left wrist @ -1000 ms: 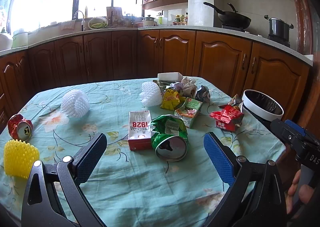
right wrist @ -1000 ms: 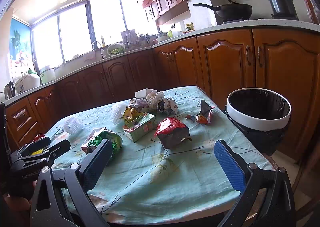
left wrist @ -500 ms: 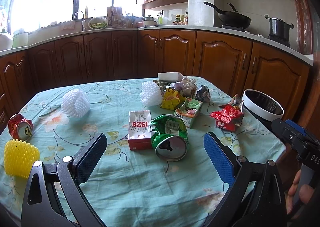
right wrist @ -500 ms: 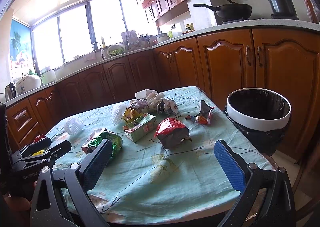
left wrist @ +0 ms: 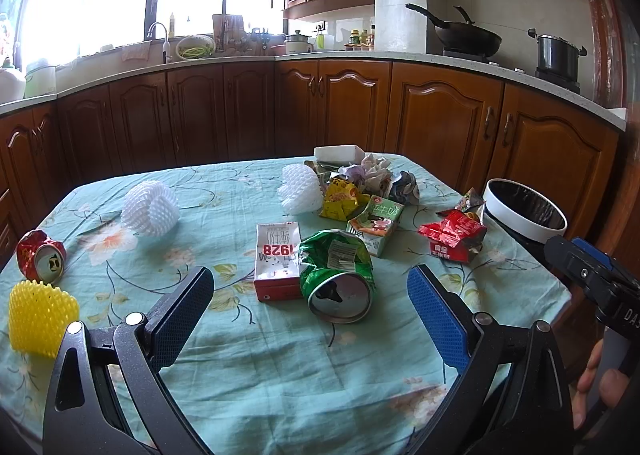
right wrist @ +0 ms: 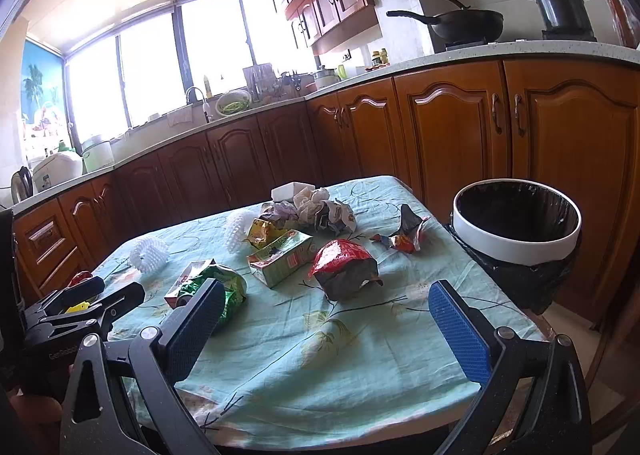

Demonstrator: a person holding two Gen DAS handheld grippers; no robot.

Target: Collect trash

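Note:
Trash lies on a table with a teal flowered cloth (left wrist: 280,367). A crushed green can (left wrist: 338,279) lies beside a red and white carton (left wrist: 278,261), just ahead of my open, empty left gripper (left wrist: 310,307). A red snack bag (left wrist: 454,235) (right wrist: 344,265) and a green juice carton (right wrist: 280,257) lie mid-table. My right gripper (right wrist: 324,319) is open and empty, hovering at the table's near edge. A white-rimmed bin with a black liner (right wrist: 516,223) stands beside the table on the right.
A red can (left wrist: 40,259) and yellow foam net (left wrist: 40,319) lie at the left edge. White foam nets (left wrist: 150,207), a yellow wrapper (left wrist: 340,201) and crumpled paper (right wrist: 312,203) lie farther back. Wooden cabinets (left wrist: 440,127) ring the room.

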